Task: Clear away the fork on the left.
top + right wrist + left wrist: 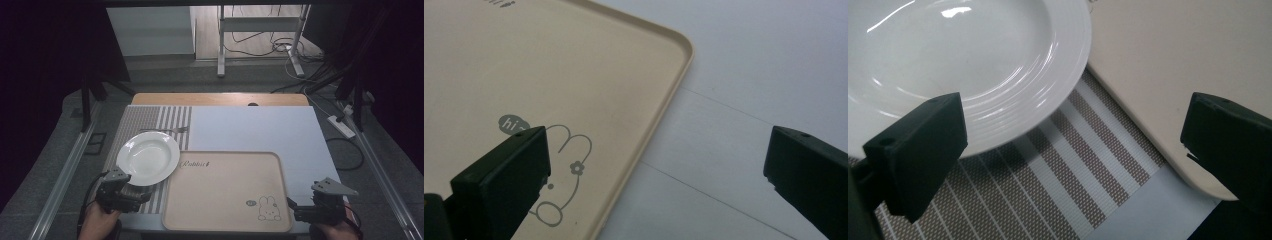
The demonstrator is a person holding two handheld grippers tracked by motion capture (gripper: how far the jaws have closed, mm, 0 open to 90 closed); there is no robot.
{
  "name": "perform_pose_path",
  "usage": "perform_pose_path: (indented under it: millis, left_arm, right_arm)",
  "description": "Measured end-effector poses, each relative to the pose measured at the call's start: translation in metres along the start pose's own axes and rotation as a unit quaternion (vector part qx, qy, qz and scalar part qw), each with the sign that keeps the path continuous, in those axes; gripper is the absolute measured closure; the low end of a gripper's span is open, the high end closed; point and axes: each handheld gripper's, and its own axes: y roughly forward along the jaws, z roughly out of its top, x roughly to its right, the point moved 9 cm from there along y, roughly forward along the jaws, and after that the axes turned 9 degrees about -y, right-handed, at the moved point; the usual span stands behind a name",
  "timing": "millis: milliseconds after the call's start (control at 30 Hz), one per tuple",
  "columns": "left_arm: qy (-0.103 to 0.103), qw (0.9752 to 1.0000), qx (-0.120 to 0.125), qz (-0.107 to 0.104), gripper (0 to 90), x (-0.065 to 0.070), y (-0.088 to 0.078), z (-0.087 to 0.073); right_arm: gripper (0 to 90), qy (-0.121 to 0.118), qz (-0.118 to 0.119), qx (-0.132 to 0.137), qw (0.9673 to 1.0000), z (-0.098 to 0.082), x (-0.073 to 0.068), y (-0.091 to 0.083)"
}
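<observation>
The round white ceramic plate (148,158) lies left of centre, beside the beige rectangular tray (227,192). The left gripper (1073,150) fingers gape wide, empty; the right gripper (656,175) likewise. The left should probably straddle the plate's near rim squarely before closing.

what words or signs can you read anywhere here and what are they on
"Rabbit", with a small carrot mark after it: on the far left corner of the beige tray.
"hi": in a grey speech bubble beside the rabbit drawing on the tray.
The white plate and striped placemat bear no text.
</observation>
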Motion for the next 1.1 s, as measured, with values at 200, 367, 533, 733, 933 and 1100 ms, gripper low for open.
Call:
perform_pose_path:
  millis: [200, 367, 533, 733, 933, 1100]
  left_arm:
    - [0.005, 0.9998, -0.005, -0.016, 0.0, 0.003, 0.006, 0.003]
    - [0.011, 0.9998, -0.01, -0.013, 0.2, 0.002, 0.011, 0.006]
    - [0.015, 0.9998, -0.008, -0.014, 0.6, 0.0, 0.014, 0.01]
    - [0.014, 0.9996, -0.011, -0.022, 0.2, 0.002, 0.023, 0.017]
    - [0.021, 0.999, -0.021, -0.033, 0.0, 0.005, 0.034, 0.026]
    - [0.038, 0.9985, -0.028, -0.029, 0.0, 0.005, 0.04, 0.031]
  right_arm:
    - [0.0, -0.002, 0.001, -0.002, 1.0, 0.0, 0.0, 0.0]
    - [0.0, -0.003, 0.002, -0.003, 1.0, 0.0, -0.001, 0.0]
    - [0.0, -0.003, 0.002, -0.003, 1.0, 0.0, -0.001, 0.001]
    - [0.0, -0.006, 0.003, -0.006, 1.0, -0.001, -0.001, 0.001]
    - [0.0, -0.006, 0.003, -0.007, 1.0, -0.001, -0.001, 0.001]
    - [0.0, -0.007, 0.003, -0.007, 0.9999, -0.001, -0.001, 0.001]
